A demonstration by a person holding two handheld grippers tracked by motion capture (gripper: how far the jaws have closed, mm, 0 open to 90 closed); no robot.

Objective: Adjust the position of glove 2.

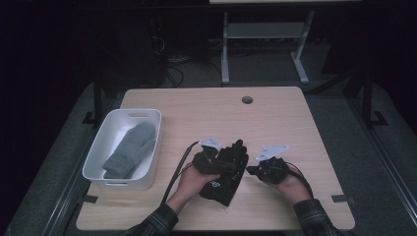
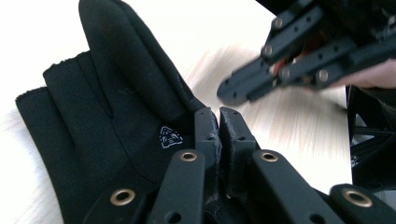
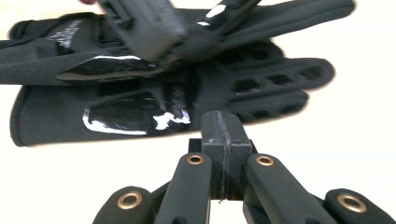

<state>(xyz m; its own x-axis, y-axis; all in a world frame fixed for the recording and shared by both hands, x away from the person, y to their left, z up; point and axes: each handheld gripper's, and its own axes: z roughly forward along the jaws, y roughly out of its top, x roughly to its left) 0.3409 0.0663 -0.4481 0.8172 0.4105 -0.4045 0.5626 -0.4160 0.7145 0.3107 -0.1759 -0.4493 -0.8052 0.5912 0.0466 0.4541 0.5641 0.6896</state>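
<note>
Black glove (image 1: 227, 172) lies on the wooden table (image 1: 275, 123), near the front edge, roughly centre, fingers pointing far and slightly right. It sits between the two hands.

Left gripper (image 1: 212, 158) is over the glove's left side, held by the left hand (image 1: 189, 179). In the left gripper view its jaws are pressed together with glove fabric (image 2: 116, 112) pinched at the tips; a small white logo shows just beside the jaw tips. Clenched on the black glove, one glove finger lifted up and folded over.

Right gripper (image 1: 256, 170) is just right of the glove, held by the right hand (image 1: 290, 186). In the right gripper view its jaws are closed tight on each other, nothing between them, tips just short of the glove's edge (image 3: 140, 112), not touching as far as visible. Glossy print on the glove palm shows there, partly blurred.

The left gripper view also shows the right gripper (image 2: 243, 88) farther off, above bare tabletop.

White plastic bin (image 1: 98, 157) stands on the table's left side, well apart from the black glove. A grey mitten (image 1: 130, 150) lies inside it, cuff near, tip far.

Cable (image 1: 177, 167) trails from the left gripper toward the near edge. Round hole (image 1: 247, 100) in the far part of the table.
</note>
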